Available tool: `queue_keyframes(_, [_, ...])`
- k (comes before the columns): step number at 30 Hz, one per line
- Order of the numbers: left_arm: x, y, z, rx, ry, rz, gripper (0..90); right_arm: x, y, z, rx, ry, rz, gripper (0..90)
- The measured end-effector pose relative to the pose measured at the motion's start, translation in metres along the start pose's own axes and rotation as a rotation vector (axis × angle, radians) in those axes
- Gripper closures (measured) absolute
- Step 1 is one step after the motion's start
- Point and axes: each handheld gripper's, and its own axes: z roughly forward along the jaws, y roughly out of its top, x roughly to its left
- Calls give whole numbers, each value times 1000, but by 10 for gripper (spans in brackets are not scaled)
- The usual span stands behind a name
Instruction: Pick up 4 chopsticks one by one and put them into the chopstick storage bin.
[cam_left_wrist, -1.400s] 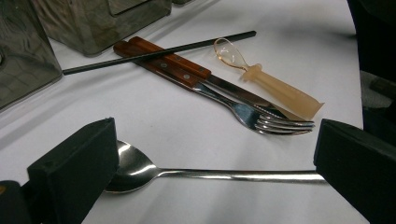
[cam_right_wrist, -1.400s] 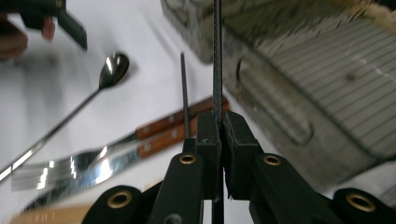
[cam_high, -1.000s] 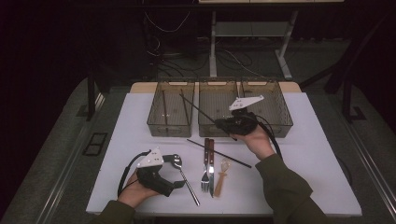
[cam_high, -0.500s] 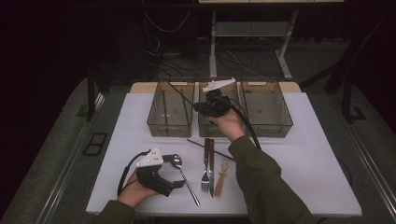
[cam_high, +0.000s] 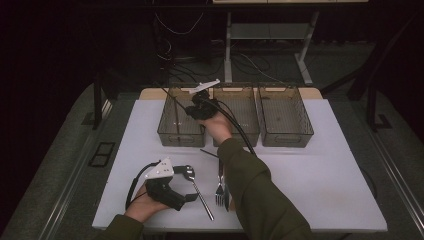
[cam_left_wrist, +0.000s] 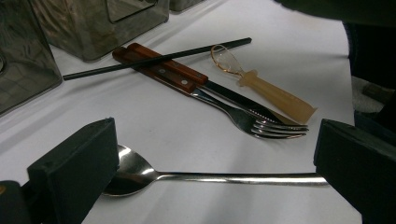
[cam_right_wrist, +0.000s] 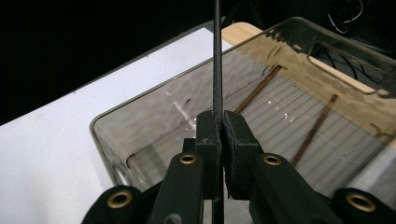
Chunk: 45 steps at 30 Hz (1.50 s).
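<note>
My right gripper (cam_right_wrist: 221, 125) is shut on a thin black chopstick (cam_right_wrist: 217, 65) that sticks out past the jaws. In the high view this gripper (cam_high: 194, 111) hangs over the left smoky bin (cam_high: 165, 131), and the chopstick (cam_high: 175, 99) points up and to the left. Two brown chopsticks (cam_right_wrist: 259, 87) lie on that bin's floor (cam_right_wrist: 280, 116). My left gripper (cam_high: 192, 184) rests on the table near the front edge. Its jaws stand open either side of a steel spoon (cam_left_wrist: 219, 177) lying flat, and the pads are apart from it.
A fork (cam_left_wrist: 261, 125), a wooden-handled knife (cam_left_wrist: 161, 70), a second black chopstick (cam_left_wrist: 154, 59) and a translucent amber utensil (cam_left_wrist: 275, 95) lie together in the middle of the white table (cam_high: 320, 170). The middle bin (cam_high: 240, 137) and the right bin (cam_high: 287, 140) stand beside the left one.
My right hand has carried the black chopstick leftwards, from over the right-hand bins to over the left bin. The left gripper has stayed where it was.
</note>
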Motion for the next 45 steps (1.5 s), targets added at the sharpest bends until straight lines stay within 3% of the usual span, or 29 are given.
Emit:
queue_keyframes(8, [0, 0, 0, -1, -7, -2, 0, 5, -2, 27, 46, -25, 19, 855])
queue_keyframes(21, [0, 0, 0, -1, -8, -2, 0, 4, -9, 35, 112, -72, 34, 836])
queue_keyframes(26, [0, 0, 0, -2, -8, -2, 0, 3, -7, 31, 95, -90, 42, 671])
queue_keyframes(31, [1, 0, 0, -1, -7, 0, 0, 1, -5, 25, 79, -86, 42, 589])
queue_keyframes(39, [2, 0, -1, -2, -3, 1, 0, -2, -5, 3, 55, -11, 52, 427])
queue_keyframes(45, [3, -1, -1, -6, -3, -3, 0, -4, -11, -18, 47, 42, 17, 327])
